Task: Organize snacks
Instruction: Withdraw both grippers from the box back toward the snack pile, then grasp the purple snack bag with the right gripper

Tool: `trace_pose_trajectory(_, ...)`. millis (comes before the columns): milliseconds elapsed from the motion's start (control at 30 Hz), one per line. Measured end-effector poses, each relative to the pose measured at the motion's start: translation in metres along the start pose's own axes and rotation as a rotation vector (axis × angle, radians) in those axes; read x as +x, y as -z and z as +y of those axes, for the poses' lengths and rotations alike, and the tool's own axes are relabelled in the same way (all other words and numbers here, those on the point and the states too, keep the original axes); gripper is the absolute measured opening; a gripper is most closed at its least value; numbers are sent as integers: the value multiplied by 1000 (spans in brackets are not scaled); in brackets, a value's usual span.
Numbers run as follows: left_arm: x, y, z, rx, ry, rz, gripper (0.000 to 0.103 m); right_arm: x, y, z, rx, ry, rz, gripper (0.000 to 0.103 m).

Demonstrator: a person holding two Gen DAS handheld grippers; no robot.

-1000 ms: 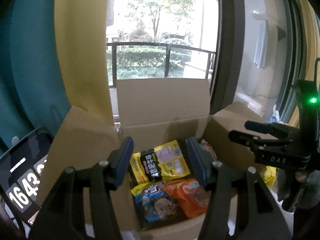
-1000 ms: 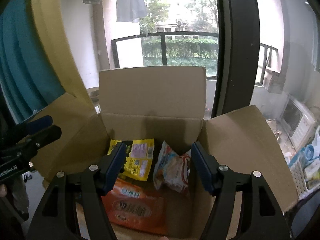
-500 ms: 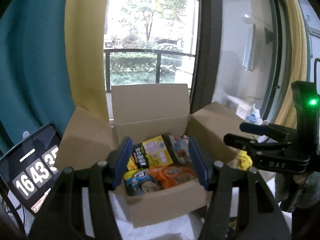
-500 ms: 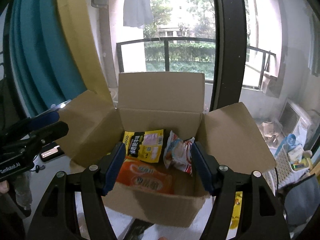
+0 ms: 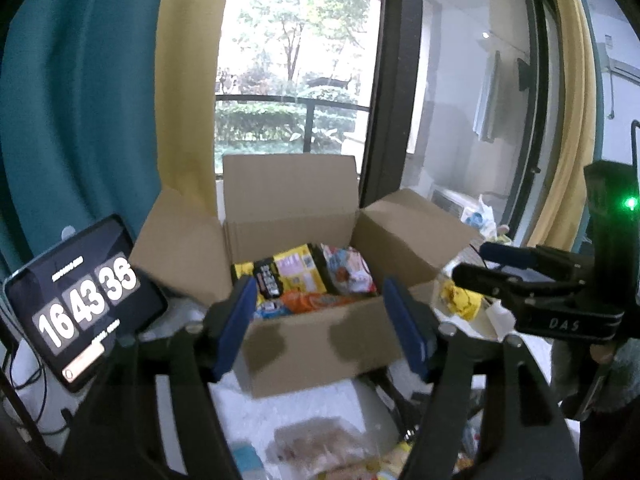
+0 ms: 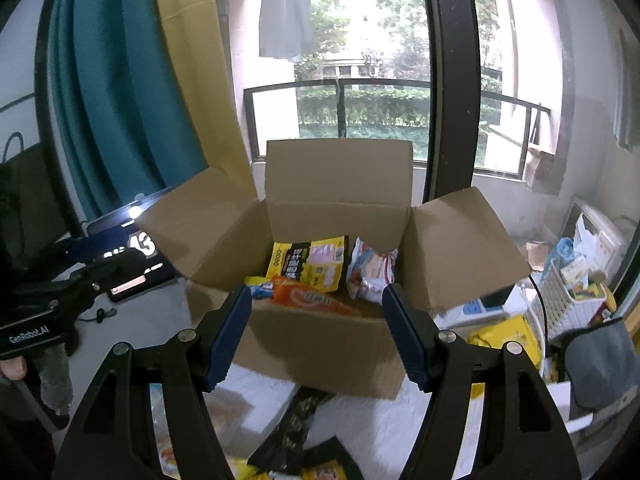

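left claw (image 5: 320, 326): empty, jaws just widened | right claw (image 6: 316, 330): empty, jaws apart

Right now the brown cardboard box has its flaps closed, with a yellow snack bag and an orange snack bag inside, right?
Not quite. The brown cardboard box has its flaps open, not closed; they stand up and fold outward. The right wrist view shows it plainly, looking down into the box. The rest holds: a yellow snack bag and an orange snack bag lie inside.
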State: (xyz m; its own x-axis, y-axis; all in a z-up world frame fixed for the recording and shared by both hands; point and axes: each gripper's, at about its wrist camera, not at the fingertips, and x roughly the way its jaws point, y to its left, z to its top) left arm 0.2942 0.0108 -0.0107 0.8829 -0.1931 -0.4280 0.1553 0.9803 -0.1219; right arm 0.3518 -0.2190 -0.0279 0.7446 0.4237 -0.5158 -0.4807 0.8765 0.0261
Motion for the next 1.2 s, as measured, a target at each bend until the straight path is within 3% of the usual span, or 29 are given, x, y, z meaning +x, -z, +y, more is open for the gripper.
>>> trace_pose_trajectory(567,-59,68,11,-58,-31,56,68,-53,65,41,-5,-46,45,71)
trace_pose_trajectory(1200,-131,157,49,-167,-100,143,69,-63,126,124,-58,-158,161,71)
